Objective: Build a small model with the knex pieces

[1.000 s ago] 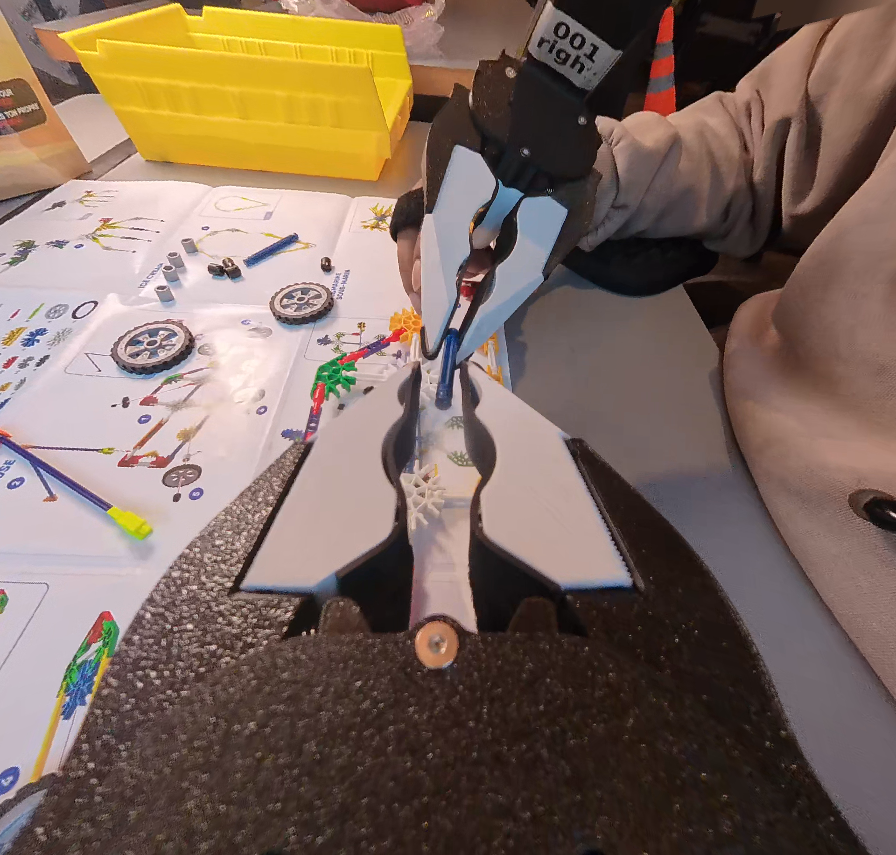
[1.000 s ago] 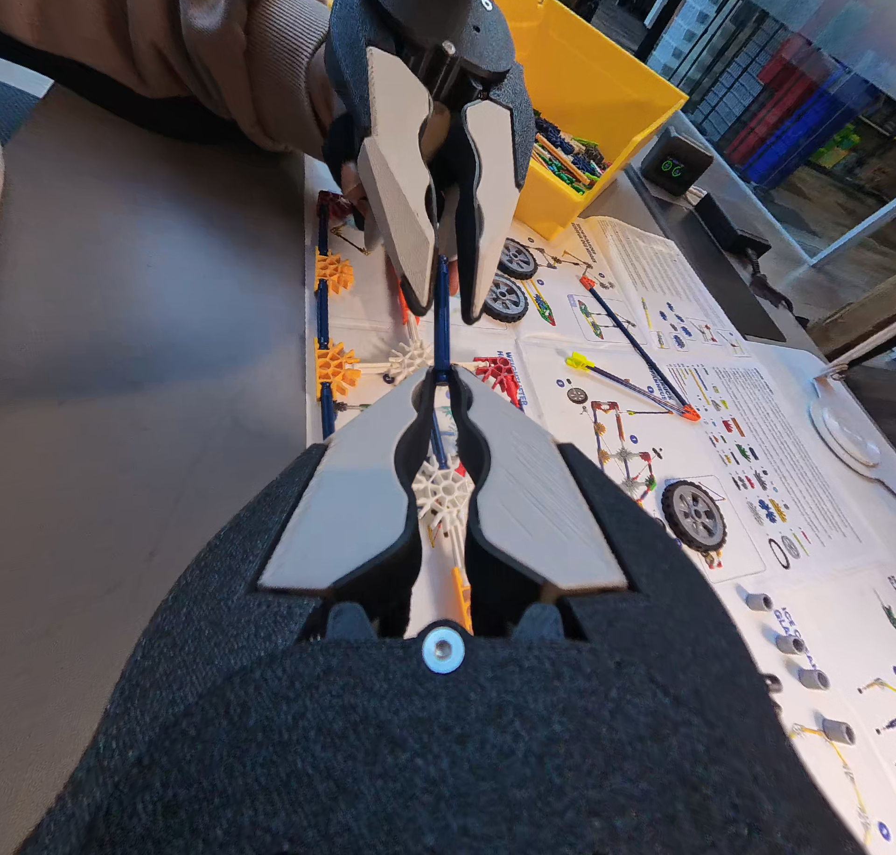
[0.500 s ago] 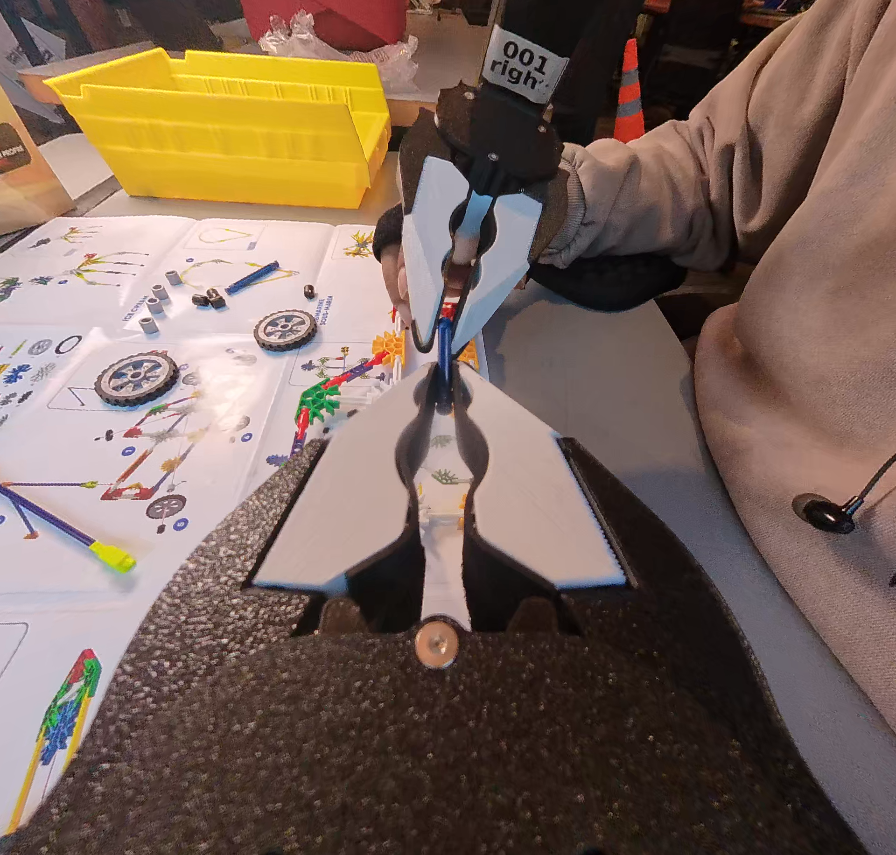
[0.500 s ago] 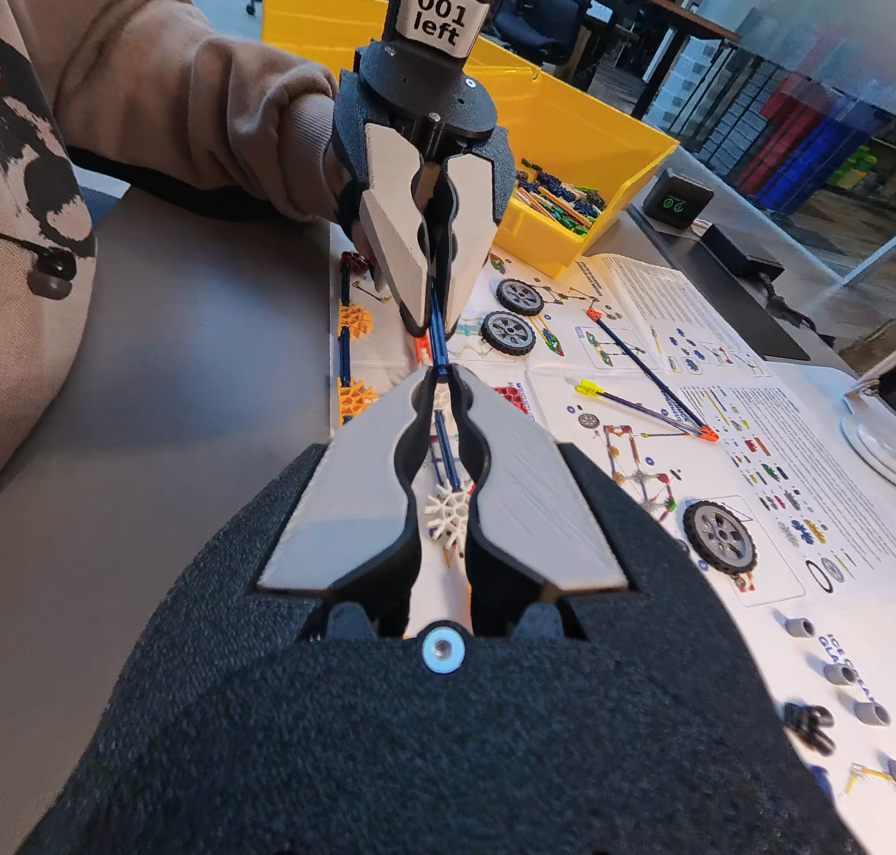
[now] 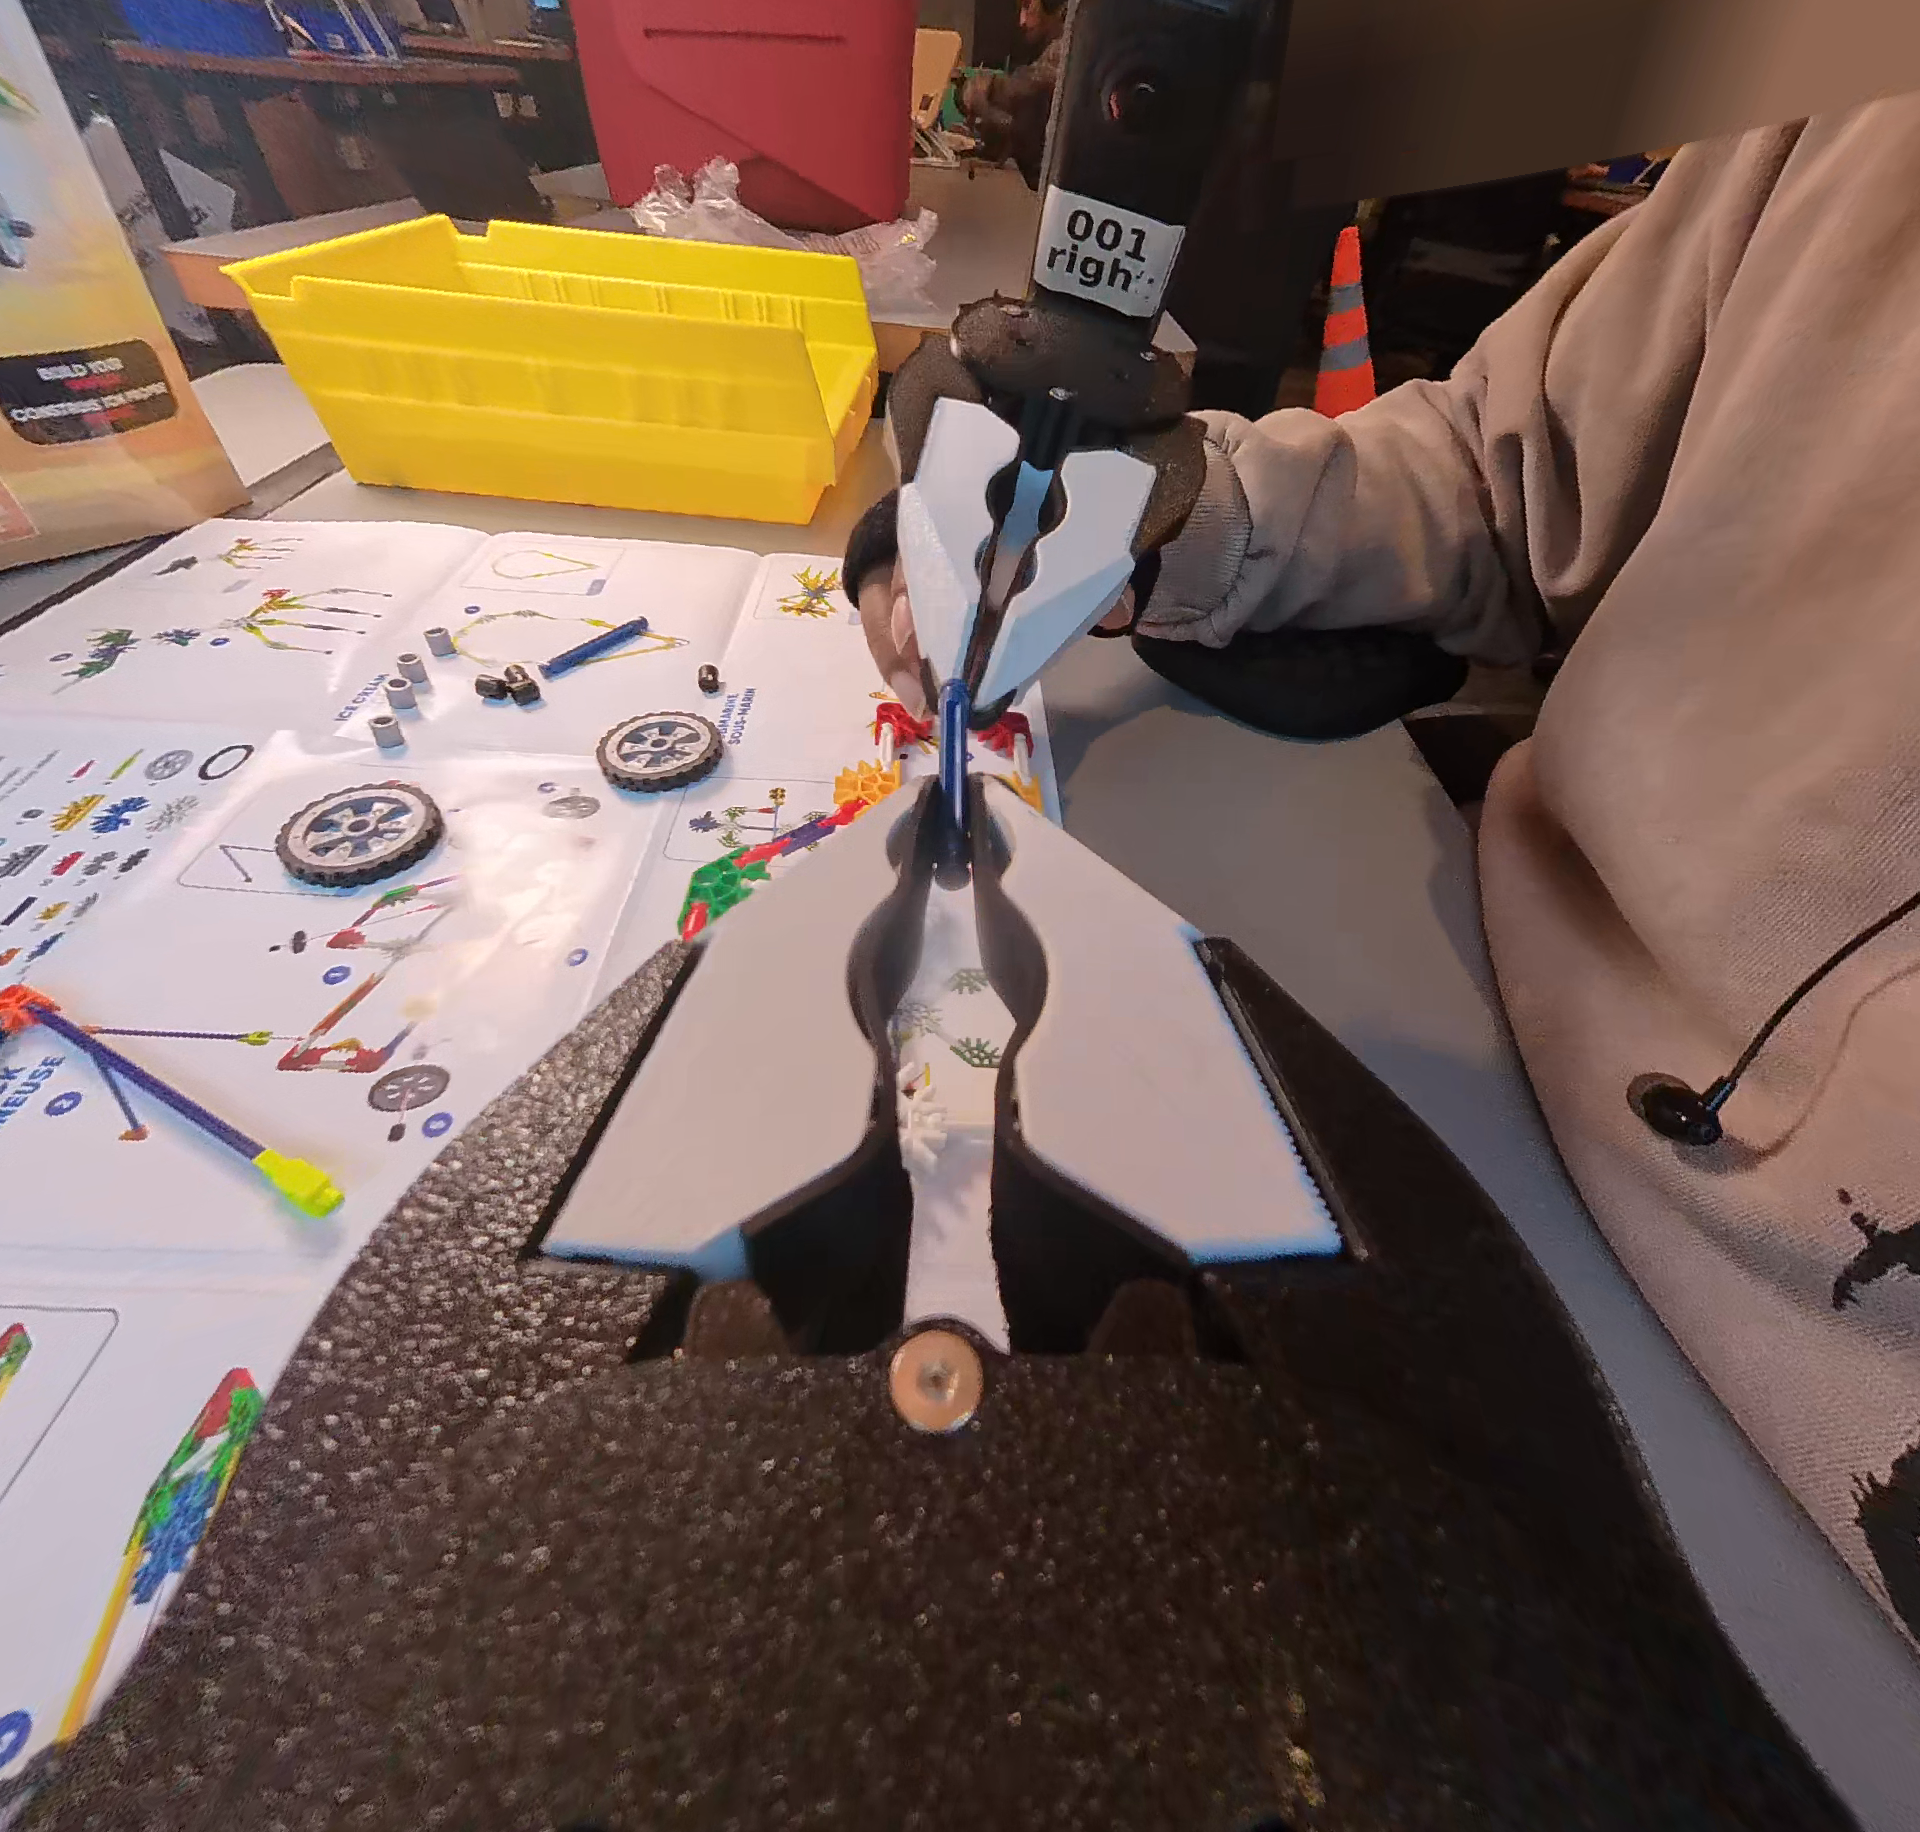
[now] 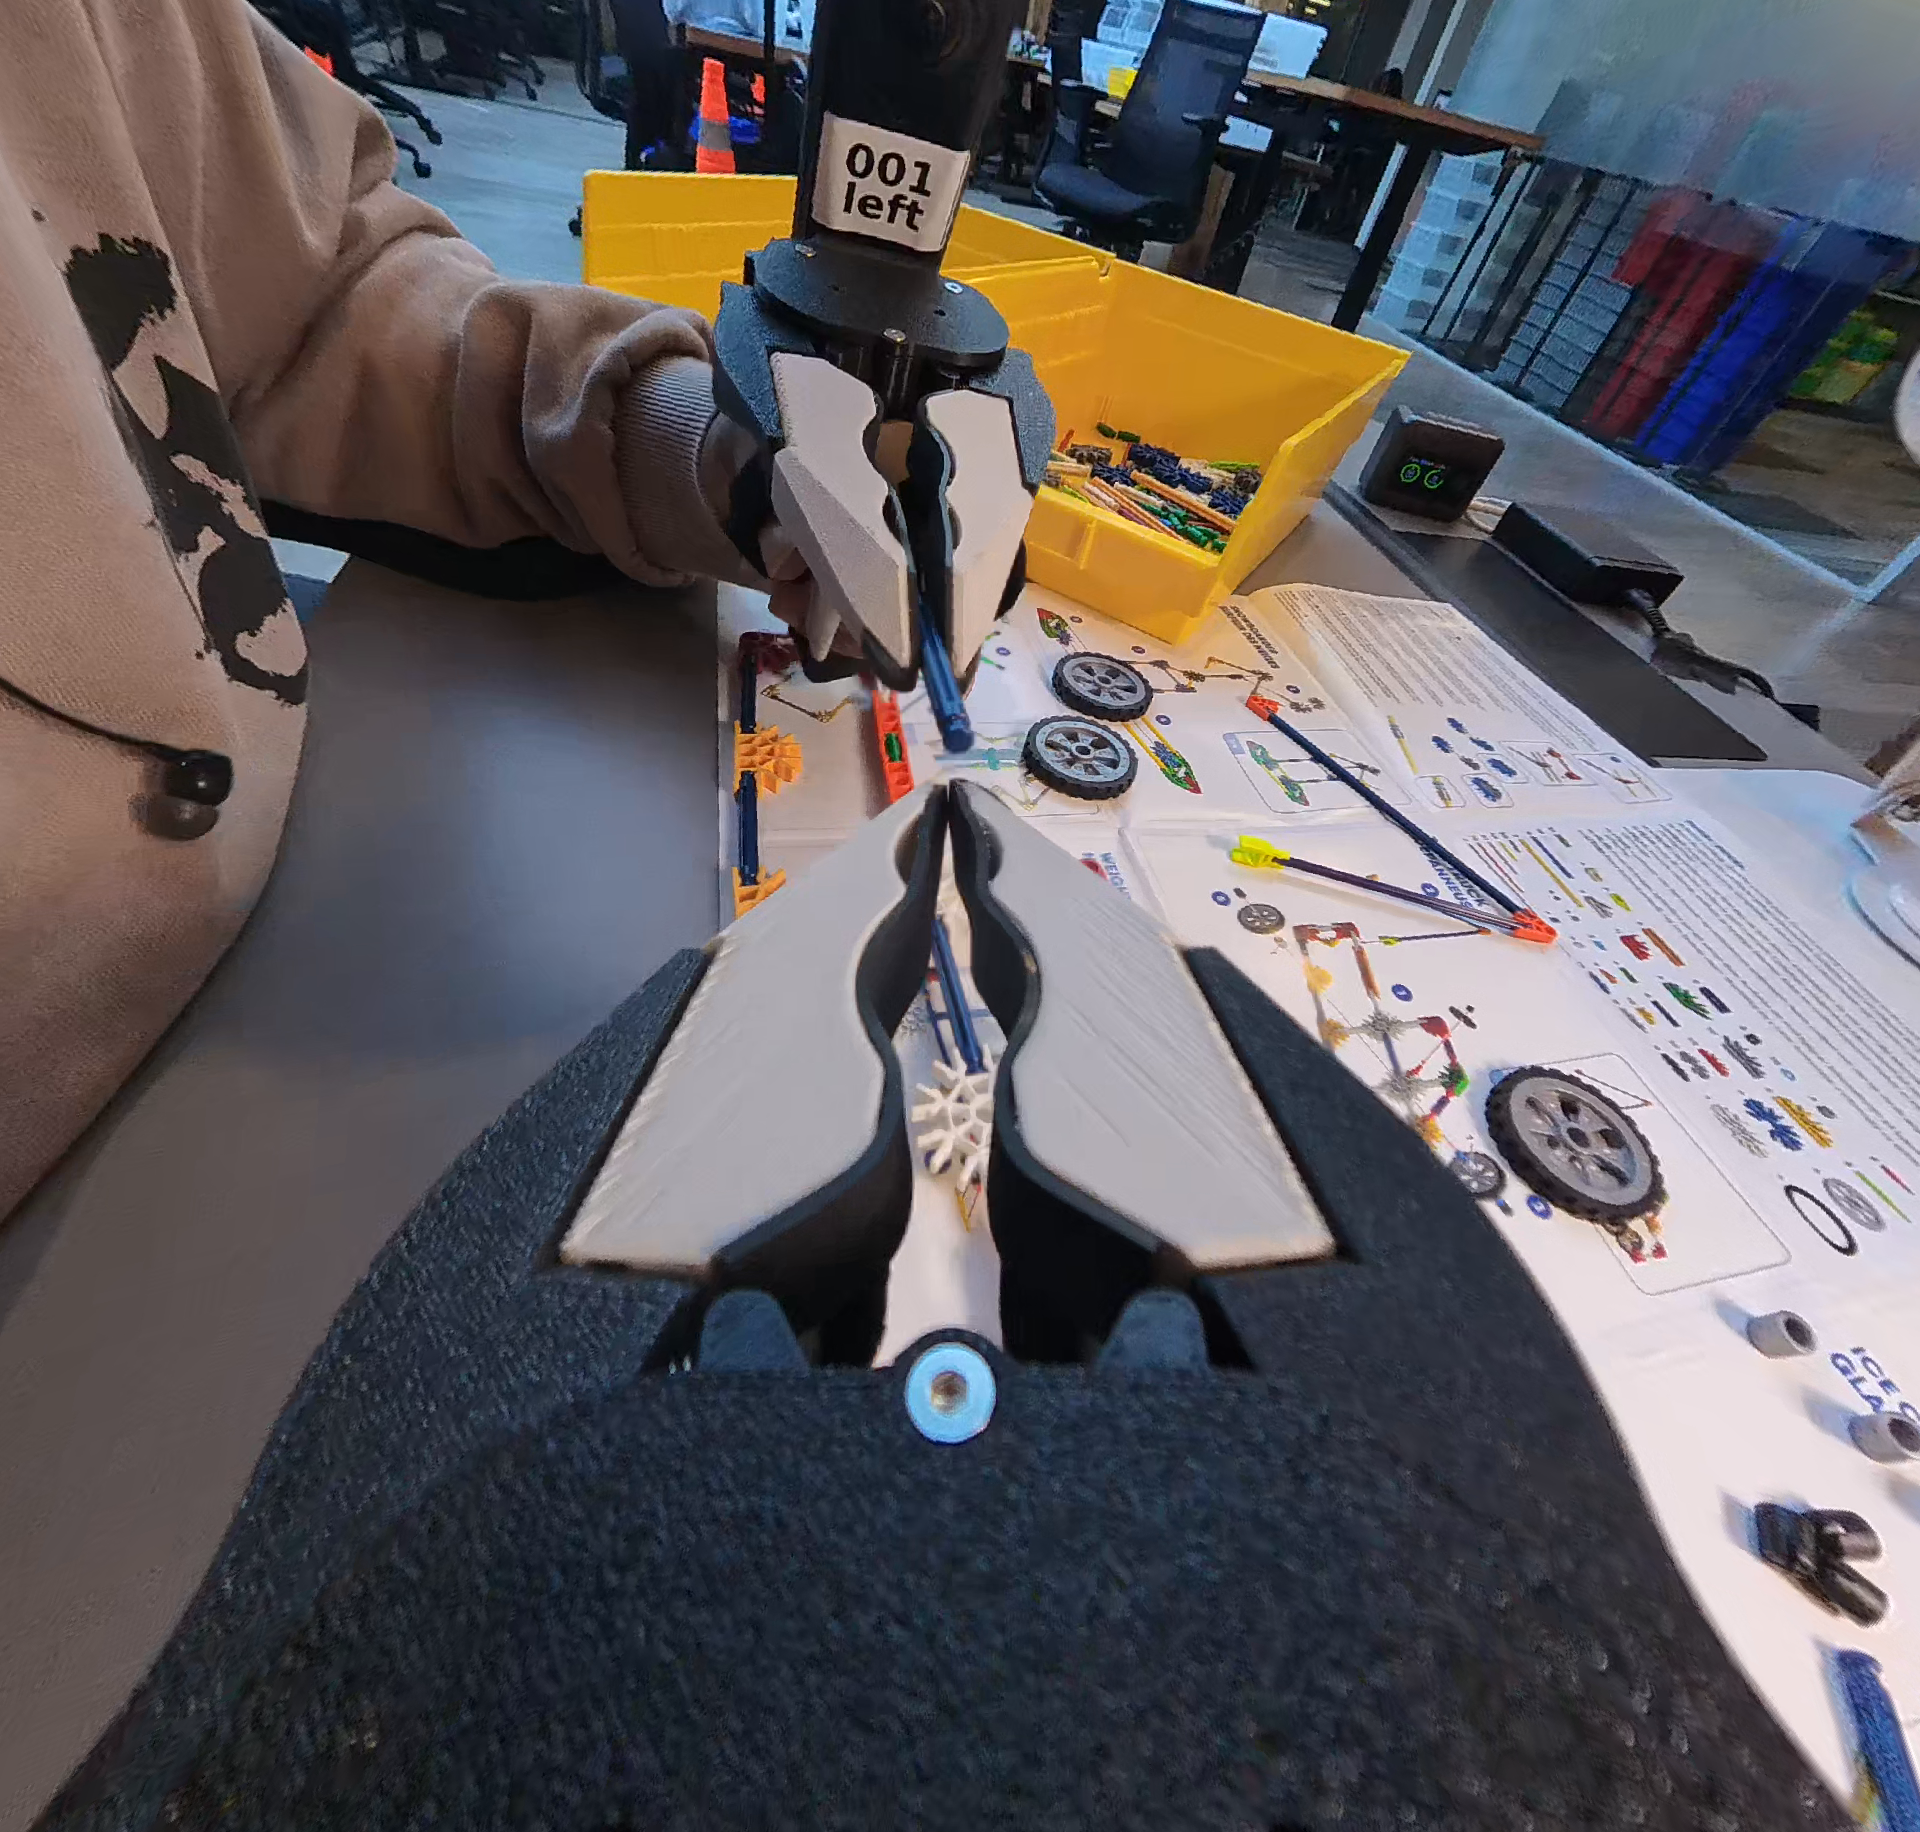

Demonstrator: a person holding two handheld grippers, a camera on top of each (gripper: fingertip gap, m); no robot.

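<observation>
Left gripper (image 5: 948, 818): fingers clamped on a blue rod (image 5: 951, 743) above the instruction sheet (image 5: 499, 847). Right gripper (image 6: 948, 790): fingertips together, empty, just short of the rod's free end. White snowflake connector (image 6: 954, 1117) on the sheet beneath it.
</observation>
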